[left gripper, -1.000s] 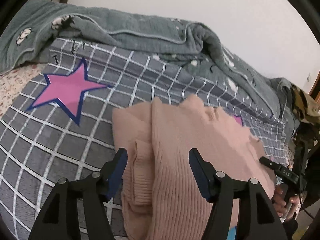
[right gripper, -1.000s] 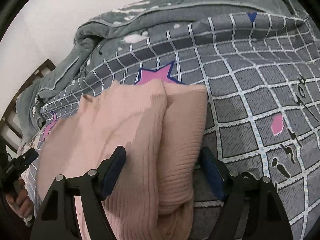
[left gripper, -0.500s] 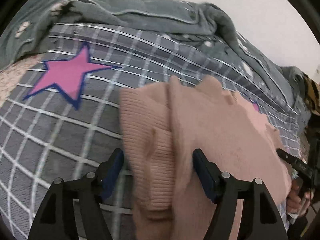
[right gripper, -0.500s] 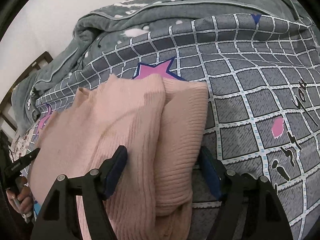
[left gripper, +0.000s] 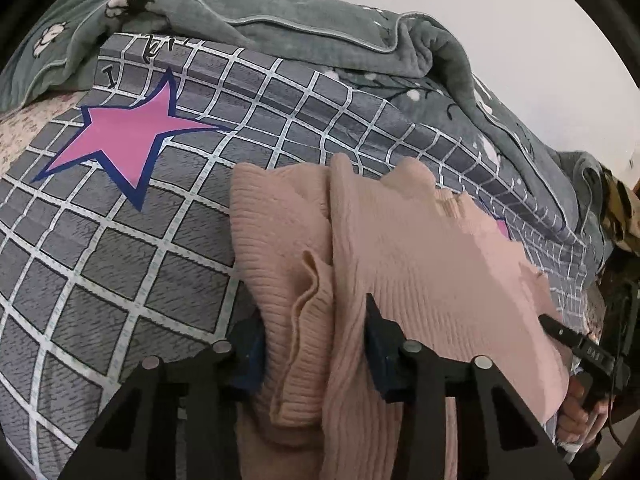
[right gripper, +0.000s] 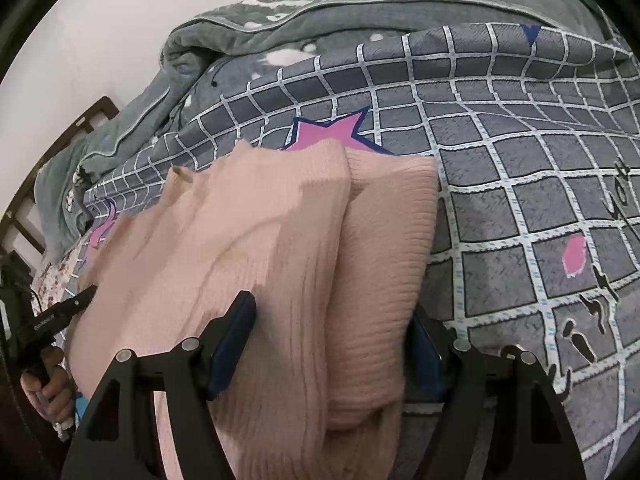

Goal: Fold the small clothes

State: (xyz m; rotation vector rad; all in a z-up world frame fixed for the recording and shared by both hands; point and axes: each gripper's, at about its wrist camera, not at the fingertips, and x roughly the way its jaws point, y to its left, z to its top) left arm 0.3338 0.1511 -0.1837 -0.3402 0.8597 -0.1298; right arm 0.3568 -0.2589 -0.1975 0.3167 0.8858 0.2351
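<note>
A pink ribbed knit sweater [left gripper: 420, 248] lies on the grey checked bedsheet [left gripper: 120, 264], with a folded sleeve along each side. My left gripper [left gripper: 316, 344] straddles the sweater's left folded edge near the hem, its blue-padded fingers [left gripper: 380, 348] close against the bunched knit. My right gripper [right gripper: 332, 340] straddles the right folded edge of the sweater [right gripper: 260, 248], one finger on top of the cloth, the other beside it on the sheet. Each gripper also shows at the far side of the other's view, the right one [left gripper: 580, 348] and the left one [right gripper: 56, 316].
A grey-green quilt [left gripper: 280, 32] is bunched along the far side of the bed against a white wall. A big pink star [left gripper: 120, 136] is printed on the sheet left of the sweater. A dark wooden bed frame [right gripper: 40, 176] stands at the left.
Both grippers have pushed forward and down over the sweater's side folds. The left jaws have narrowed around the bunched knit. The sweater edges have lifted and wrinkled slightly.
</note>
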